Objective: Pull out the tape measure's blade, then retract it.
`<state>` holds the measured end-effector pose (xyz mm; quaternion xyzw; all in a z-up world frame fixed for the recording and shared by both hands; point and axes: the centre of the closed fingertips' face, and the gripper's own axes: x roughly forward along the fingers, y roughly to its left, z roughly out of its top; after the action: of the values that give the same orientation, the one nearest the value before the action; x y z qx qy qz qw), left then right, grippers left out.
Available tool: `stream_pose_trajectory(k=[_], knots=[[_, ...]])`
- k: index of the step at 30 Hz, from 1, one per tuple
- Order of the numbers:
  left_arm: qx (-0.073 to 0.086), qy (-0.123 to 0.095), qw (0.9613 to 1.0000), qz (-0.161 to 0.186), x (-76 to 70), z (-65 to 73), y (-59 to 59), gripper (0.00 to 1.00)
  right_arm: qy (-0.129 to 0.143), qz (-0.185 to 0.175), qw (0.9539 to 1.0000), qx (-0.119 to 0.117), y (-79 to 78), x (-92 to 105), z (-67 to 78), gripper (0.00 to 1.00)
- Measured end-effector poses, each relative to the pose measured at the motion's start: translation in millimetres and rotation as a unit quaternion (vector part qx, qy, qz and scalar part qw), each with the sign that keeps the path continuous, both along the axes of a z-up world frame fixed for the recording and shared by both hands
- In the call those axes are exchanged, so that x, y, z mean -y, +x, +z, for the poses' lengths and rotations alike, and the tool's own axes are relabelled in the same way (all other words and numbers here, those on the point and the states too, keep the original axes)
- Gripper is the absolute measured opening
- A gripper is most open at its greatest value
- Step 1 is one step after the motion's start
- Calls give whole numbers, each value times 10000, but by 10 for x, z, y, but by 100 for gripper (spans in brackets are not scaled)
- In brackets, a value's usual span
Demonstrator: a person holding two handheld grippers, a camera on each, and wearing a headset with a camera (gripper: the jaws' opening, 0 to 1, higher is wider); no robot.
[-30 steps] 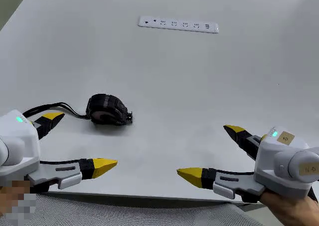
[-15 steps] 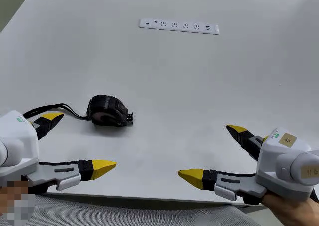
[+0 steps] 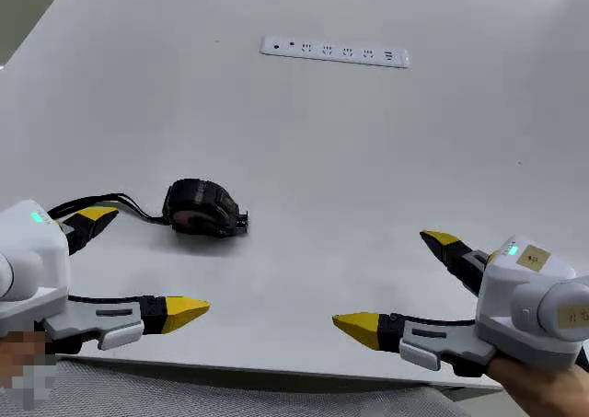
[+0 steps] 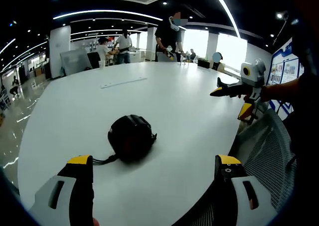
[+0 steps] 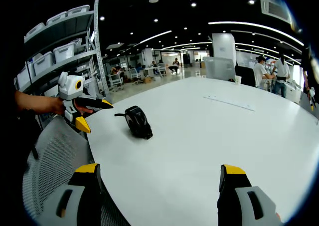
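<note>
Dark tape measure (image 3: 204,208) is found lying on the white surface (image 3: 368,150), left of centre and toward the near edge. A black strap (image 3: 92,200) trails from its left end. A small projection (image 3: 242,220) at the case's right end is taken to be the blade's hook, though it is too small to be confirmed.

On the left gripper (image 3: 163,257) the jaws are spread wide and nothing is held. One yellow tip is seen near the strap's far loop, apart from the case. On the right gripper (image 3: 379,277) the jaws are likewise wide open and empty, well apart from the case at the front right. A power strip (image 3: 334,51) lies at the far side, out of the way.

Step in hand, as judged: the approach. Nothing is grasped and the blade is not yet drawn.

How it is best done:
- The case is to be pinned first by the left jaws, closed across its broad sides and kept clear of the strap.
- The mouth end is to be left free, facing right.
- The hook is then to be taken squarely between the right jaw tips.
- The blade is to be drawn straight and low along the surface, so that it is not kinked.
- Sliding or twisting of the case is to be expected if it is held loosely.
- For retraction, the hook is to be guided back under grip rather than let go, so that whip is avoided.
</note>
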<state>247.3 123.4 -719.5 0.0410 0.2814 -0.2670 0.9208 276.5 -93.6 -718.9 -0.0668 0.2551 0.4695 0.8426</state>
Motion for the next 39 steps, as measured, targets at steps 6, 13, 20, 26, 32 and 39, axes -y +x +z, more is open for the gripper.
stream_pose_trajectory(k=[6, 13, 20, 26, 32, 39], knots=[[-30, 57, 10000, -55, -38, -3, 57, 99, -34, 89, 10000, -7, 54, -18, -19, 99], [-64, 102, 9998, -129, -73, -5, 142, 99, -124, 249, 9996, -54, 114, -43, -60, 99], [-154, 156, 9993, -305, -79, -38, 231, 99, -204, 457, 9987, -32, 209, -69, -101, 99], [-191, 160, 9988, -422, -78, -36, 331, 99, -233, 628, 9978, -8, 309, -127, -121, 99], [-215, 221, 9978, -582, -95, -46, 426, 99, -286, 847, 9960, -8, 372, -207, -156, 99], [-285, 316, 9962, -766, -115, -81, 522, 99, -399, 1096, 9932, -8, 446, -273, -211, 97]])
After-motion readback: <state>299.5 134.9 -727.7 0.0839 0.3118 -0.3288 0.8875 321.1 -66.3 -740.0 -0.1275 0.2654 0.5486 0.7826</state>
